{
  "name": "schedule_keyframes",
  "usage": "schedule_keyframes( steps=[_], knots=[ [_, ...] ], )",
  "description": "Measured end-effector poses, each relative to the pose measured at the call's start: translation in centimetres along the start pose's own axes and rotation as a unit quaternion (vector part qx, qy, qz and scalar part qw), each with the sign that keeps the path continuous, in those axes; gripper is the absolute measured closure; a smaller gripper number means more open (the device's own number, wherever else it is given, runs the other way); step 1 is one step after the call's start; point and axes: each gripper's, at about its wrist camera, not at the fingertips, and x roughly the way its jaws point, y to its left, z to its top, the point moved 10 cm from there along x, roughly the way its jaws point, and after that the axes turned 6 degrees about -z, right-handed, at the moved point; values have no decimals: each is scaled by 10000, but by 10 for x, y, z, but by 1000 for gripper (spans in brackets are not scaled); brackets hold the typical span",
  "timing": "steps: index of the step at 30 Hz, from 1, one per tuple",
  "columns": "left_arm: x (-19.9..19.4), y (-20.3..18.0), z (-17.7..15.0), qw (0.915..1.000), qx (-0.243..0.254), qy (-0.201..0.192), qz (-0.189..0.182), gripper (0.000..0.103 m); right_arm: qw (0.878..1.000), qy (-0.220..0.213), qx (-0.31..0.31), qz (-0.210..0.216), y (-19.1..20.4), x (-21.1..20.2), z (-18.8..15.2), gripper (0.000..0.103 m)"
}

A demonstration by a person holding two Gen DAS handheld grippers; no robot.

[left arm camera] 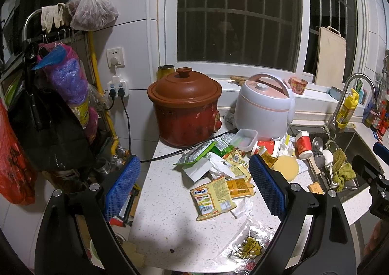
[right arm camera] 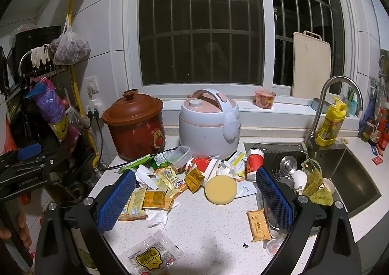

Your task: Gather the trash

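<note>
Both grippers, left gripper and right gripper, are held spread wide, grasping nothing. Crumpled yellow and green wrappers are scattered on the speckled counter.

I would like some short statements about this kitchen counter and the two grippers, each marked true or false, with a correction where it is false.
1. The left gripper is open and holds nothing. True.
2. The right gripper is shut on the round yellow sponge. False: it is open, and the sponge lies free on the white speckled counter.
3. The brown clay pot has its lid on. True.
4. The white and pink rice cooker stands inside the steel sink. False: it stands on the counter, left of the sink.
5. The red paper cup stands upright at the sink's left edge. True.
6. The pale cutting board lies flat on the counter. False: it leans upright against the window.
</note>
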Motion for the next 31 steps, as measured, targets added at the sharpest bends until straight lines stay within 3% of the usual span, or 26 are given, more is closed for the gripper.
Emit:
schedule_keyframes(
  steps=[31],
  knots=[
    [1,5,-6,9999,-8,60,-131,14,9999,124,39,30,0,5,-12,5]
  ],
)
